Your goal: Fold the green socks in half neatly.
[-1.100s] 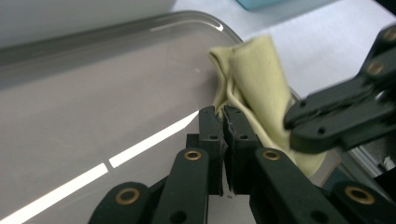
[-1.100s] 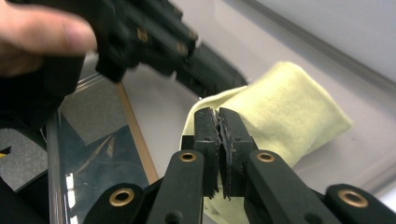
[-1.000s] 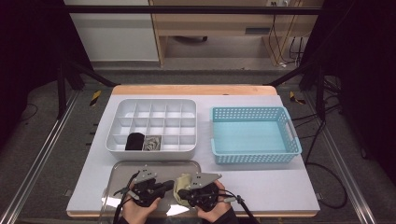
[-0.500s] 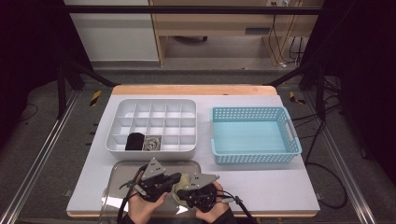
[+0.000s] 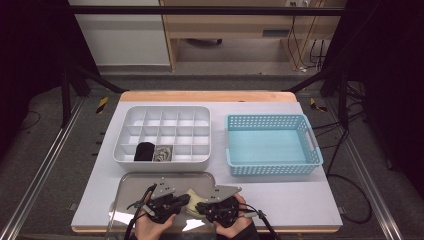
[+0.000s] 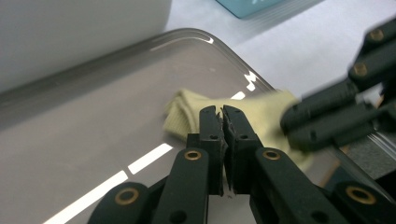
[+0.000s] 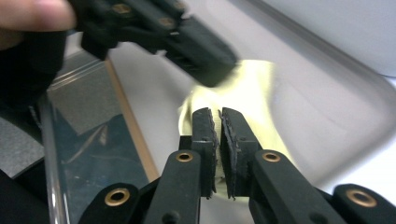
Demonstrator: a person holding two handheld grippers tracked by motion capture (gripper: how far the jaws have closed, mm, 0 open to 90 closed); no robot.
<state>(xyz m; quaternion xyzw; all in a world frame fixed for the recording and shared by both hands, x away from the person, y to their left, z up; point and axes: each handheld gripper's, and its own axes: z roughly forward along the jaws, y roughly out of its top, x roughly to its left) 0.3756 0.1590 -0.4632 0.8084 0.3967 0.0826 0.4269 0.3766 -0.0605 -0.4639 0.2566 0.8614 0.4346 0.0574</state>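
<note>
A pale yellow cloth (image 5: 192, 196) lies bunched in a clear shallow tray (image 5: 145, 181) at the table's front edge. My left gripper (image 5: 186, 199) meets it from the left and my right gripper (image 5: 200, 206) from the right, tips almost touching. In the left gripper view my jaws (image 6: 222, 111) are closed at the cloth's (image 6: 187, 109) near edge, and the right gripper (image 6: 292, 121) pinches its other end. In the right gripper view my jaws (image 7: 219, 113) are closed over the cloth (image 7: 252, 88), with the left gripper (image 7: 219, 70) pressed on its far side.
A white compartment box (image 5: 165, 116) stands behind the tray, with a black roll (image 5: 145, 151) and a grey bundle (image 5: 161, 153) in its front cells. A blue perforated basket (image 5: 272, 165) sits at the right. A hand (image 7: 32, 14) holds the left gripper.
The left gripper rose and tilted half a second ago, then came back down onto the cloth beside the right gripper. The right gripper has hardly moved.
</note>
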